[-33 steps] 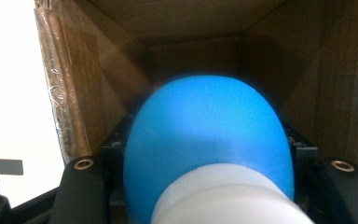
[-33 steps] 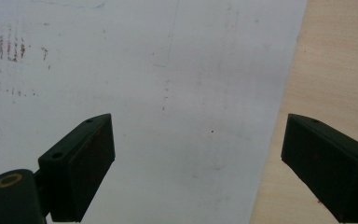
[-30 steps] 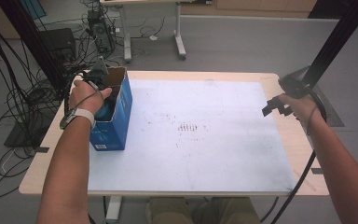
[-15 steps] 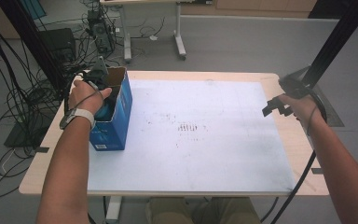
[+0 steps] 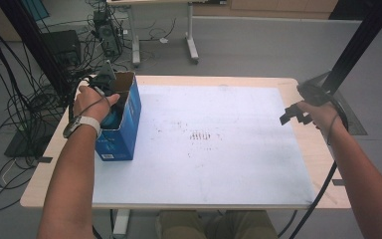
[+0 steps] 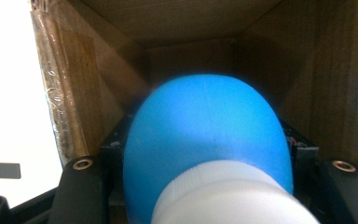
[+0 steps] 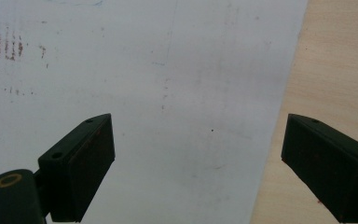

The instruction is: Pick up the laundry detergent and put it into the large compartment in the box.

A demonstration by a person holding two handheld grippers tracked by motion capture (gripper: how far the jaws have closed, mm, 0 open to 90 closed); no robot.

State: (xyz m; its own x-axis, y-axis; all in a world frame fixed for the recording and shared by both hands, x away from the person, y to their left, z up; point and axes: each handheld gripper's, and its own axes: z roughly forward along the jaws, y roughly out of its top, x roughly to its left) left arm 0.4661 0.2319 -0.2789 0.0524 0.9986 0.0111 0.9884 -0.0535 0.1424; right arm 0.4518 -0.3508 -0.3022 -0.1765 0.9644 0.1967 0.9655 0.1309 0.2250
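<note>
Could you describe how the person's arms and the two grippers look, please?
Both forearms are bare, without sleeves. The left wrist wears a watch with a pale strap. The left gripper is black, with a grey three-cornered plate on top. The right gripper has two blocky black jaws with small round screw holes and one brass-coloured ring. A black cable trails from it along the right forearm.

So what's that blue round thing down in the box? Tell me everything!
It looks like a bottle: smooth, rounded blue plastic with a ribbed white cap nearest the camera. It sits down inside the open cardboard box at the table's left side, brown walls all around it. The left gripper is shut on it.
</note>
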